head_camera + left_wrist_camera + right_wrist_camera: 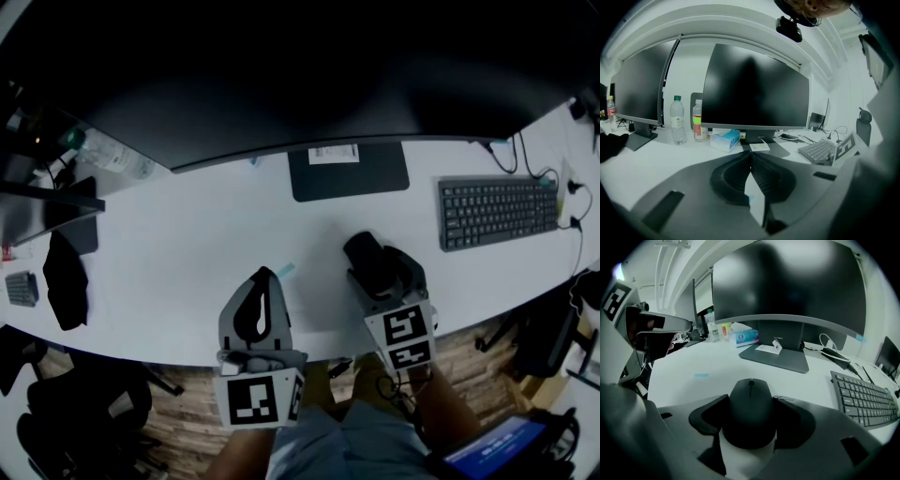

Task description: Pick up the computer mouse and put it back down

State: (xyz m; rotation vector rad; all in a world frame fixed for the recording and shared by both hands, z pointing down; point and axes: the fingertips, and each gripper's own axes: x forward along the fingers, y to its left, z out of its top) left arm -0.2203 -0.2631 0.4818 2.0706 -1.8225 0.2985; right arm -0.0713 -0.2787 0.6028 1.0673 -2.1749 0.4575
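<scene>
Right gripper view shows the right gripper (748, 401) clamped on the black computer mouse (750, 425) — a jaw pressed to each side — over the white desk (693, 364), left of the keyboard (867, 397). The left gripper (751, 155) has its jaws together, nothing between them.

The left gripper (751, 157) has its jaws pressed together at the tips, nothing between them, above the white worktop (665, 157). Toward the far edge stand a large dark monitor (754, 89), a clear water bottle (678, 120), a green-labelled bottle (697, 121) and a blue tissue box (725, 139). A keyboard (816, 151) lies toward the right edge.
</scene>
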